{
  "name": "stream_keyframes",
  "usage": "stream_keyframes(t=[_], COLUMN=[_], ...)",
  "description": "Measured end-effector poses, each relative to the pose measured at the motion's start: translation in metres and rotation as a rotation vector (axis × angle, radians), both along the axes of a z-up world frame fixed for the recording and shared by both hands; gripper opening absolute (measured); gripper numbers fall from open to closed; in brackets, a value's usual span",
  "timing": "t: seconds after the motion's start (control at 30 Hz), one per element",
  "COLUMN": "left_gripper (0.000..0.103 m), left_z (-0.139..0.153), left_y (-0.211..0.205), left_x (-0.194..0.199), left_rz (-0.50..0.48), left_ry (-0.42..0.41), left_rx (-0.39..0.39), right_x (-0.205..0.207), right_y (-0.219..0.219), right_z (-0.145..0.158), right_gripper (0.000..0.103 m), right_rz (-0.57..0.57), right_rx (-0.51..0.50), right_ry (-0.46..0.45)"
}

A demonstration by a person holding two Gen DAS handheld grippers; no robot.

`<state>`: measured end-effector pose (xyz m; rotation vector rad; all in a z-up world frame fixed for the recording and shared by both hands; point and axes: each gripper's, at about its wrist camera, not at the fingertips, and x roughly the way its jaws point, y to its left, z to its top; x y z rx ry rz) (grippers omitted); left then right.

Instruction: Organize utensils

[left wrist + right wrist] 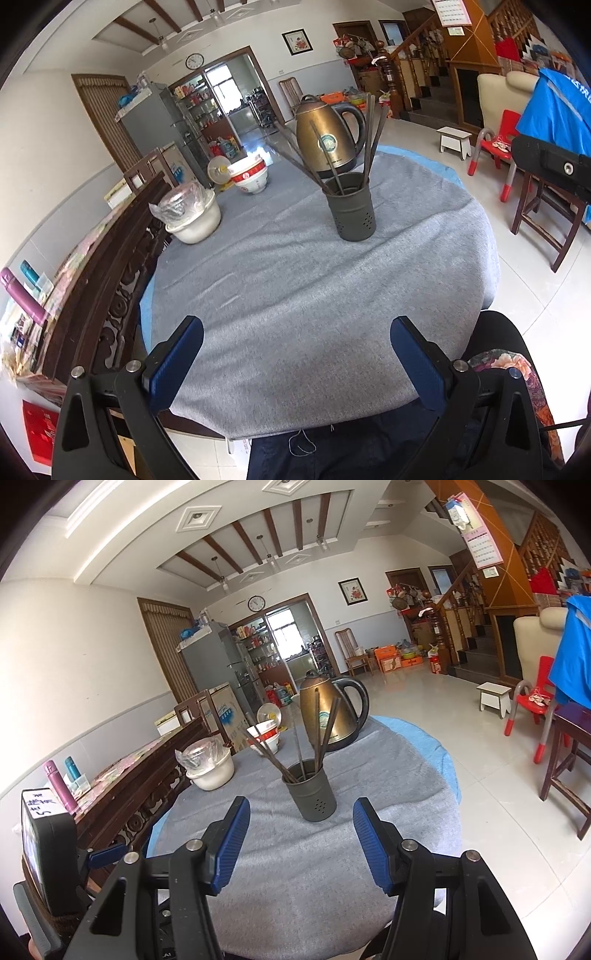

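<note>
My left gripper (295, 354) hangs over the near edge of the round table (280, 332), its blue pads spread wide with nothing between them but bare grey cloth. My right gripper (301, 834) is spread too — somewhat less wide — and it also holds nothing; it points straight at the dark perforated utensil holder (314, 797), which stands upright on the cloth just beyond my fingertips, not touching them. From the left view the same holder (352, 212) sits well ahead of my fingers, toward the far half of the table. The dark chopsticks (317, 731) stand inside it, fanned out — some lean left, others rise nearly upright — and in the left view the bundle (369, 144) spreads the same way against the kettle behind. That bronze kettle (327, 136) with its black handle stands just behind the holder, near the far rim of the table. To the left of the kettle rests a red-and-white bowl (251, 175), and nearer the left edge sits a white pot (194, 221) with crinkled clear plastic over its top. A dark carved wooden bench (110, 273) runs along the table's left side. In the right view a red plastic child's chair (535, 709) stands on the tiled floor, well apart from the table.
</note>
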<state>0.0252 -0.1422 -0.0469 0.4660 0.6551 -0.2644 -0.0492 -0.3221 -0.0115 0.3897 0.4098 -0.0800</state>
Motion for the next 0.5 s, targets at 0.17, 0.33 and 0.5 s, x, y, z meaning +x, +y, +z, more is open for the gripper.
stream_keyframes(t=[0.17, 0.33, 0.5], left_gripper=[0.101, 0.101, 0.101], left_z=[-0.009, -0.019, -0.031], left_y=[0.005, 0.007, 0.001], left_x=[0.002, 0.009, 0.018], left_rz=[0.005, 0.009, 0.002], left_ry=[0.029, 0.063, 0.098], left_rx=[0.004, -0.001, 0.009], right_x=[0.009, 0.017, 0.025], right_y=[0.011, 0.015, 0.011], right_z=[-0.005, -0.01, -0.021], right_gripper=[0.062, 0.062, 0.062], right_rz=[0.024, 0.034, 0.032], right_rx=[-0.012, -0.017, -0.009], right_ry=[0.023, 0.043, 0.075])
